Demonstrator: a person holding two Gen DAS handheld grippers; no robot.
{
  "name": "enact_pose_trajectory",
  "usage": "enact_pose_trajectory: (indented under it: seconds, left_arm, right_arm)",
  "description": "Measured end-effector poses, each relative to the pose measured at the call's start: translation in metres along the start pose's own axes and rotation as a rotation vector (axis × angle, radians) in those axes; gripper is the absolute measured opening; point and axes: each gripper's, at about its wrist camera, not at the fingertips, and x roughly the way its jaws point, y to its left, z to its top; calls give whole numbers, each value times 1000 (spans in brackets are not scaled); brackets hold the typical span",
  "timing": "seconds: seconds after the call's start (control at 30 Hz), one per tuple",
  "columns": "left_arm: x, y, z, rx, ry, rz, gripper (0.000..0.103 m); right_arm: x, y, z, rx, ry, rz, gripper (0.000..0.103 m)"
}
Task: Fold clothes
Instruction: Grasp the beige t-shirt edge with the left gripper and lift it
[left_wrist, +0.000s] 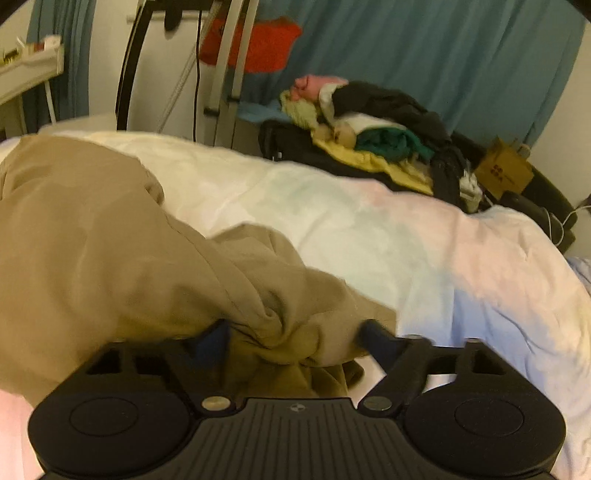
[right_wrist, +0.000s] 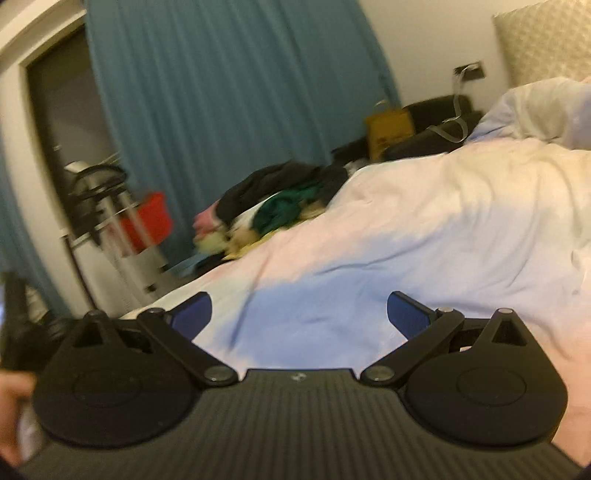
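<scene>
Dim, yellowish room light, and both pictures are blurry.
The edges bend round; a blue shadow lies on the white bed cover (right_wrist: 314, 314).

— What does your left black plastic gripper (left_wrist: 295, 330) look like?
— Ribbed matte body, two round discs at 4 and 8 o'clock, silver pivot screws, a small round emblem, dark blue fingertip pads (left_wrist: 371, 332).
— And your right black plastic gripper (right_wrist: 299, 314)?
— The same build. Your bare skin (right_wrist: 13, 397) shows at 9 o'clock, blurred.
</scene>
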Motion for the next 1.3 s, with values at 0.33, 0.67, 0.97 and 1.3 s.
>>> enact_pose_trajectory:
  seconds: [0.33,0.67,0.97,1.3]
  left_arm:
    - [-75,37,0,-24,-187,-146,10]
    - [-238,127,-73,-106,-389,-315,10]
    - [-328,211,-107,-310,-604,-332,3]
    - [-344,251,-106,-364,-522,-44,13]
  right_arm:
    - [26,5,-20,-120,-33,-81,103]
    - [-26,41,-23,-275,-93,4,103]
    - [-102,71,-28,-224,-22,210,103]
    - [-101,135,-81,-368,213,441,91]
